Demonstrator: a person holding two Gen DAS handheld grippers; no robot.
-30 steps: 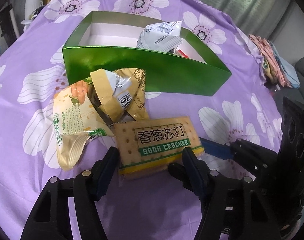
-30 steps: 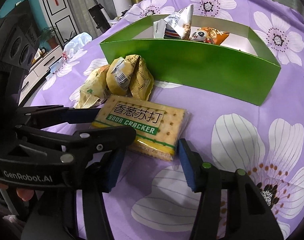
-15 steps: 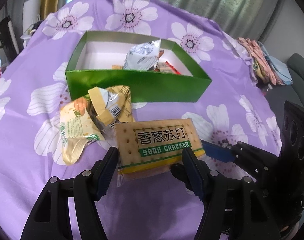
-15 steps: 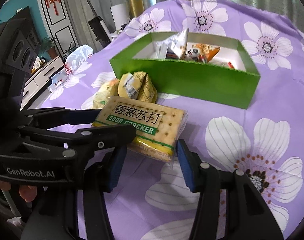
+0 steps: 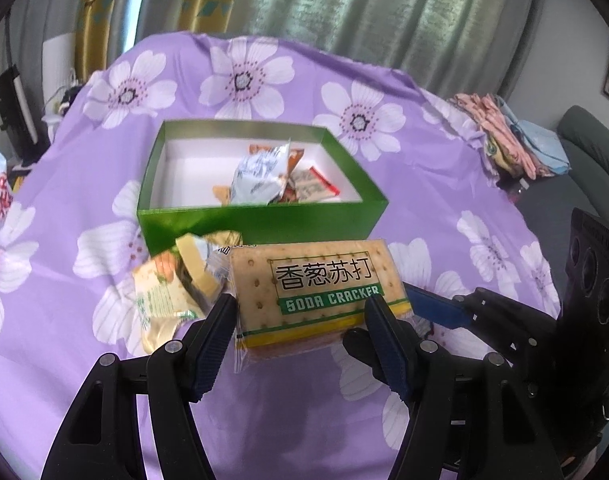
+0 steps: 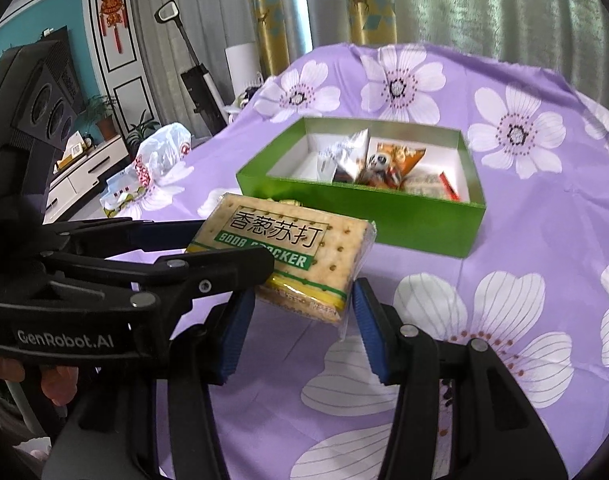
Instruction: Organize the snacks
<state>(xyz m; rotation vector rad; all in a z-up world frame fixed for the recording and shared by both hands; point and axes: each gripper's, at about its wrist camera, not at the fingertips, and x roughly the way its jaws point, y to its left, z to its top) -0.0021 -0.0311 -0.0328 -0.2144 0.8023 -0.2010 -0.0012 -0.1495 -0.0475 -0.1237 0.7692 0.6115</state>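
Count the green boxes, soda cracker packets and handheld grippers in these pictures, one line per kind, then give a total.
green box: 1
soda cracker packet: 1
grippers: 2, the left gripper and the right gripper
Total: 4

Home living room. Evidence: teal wall with white panel moulding [image 6: 124, 36] and a red Chinese knot ornament [image 6: 112, 12] upper left of the right wrist view; low white TV cabinet [image 6: 76, 184] with potted plants [image 6: 100, 116] at left; upright vacuum [image 6: 196, 76] against grey and gold curtains [image 6: 364, 4]. Table under a purple flower-print cloth [image 5: 284, 76]; grey sofa [image 5: 592, 148] and folded laundry [image 5: 504, 136] at right of the left wrist view.
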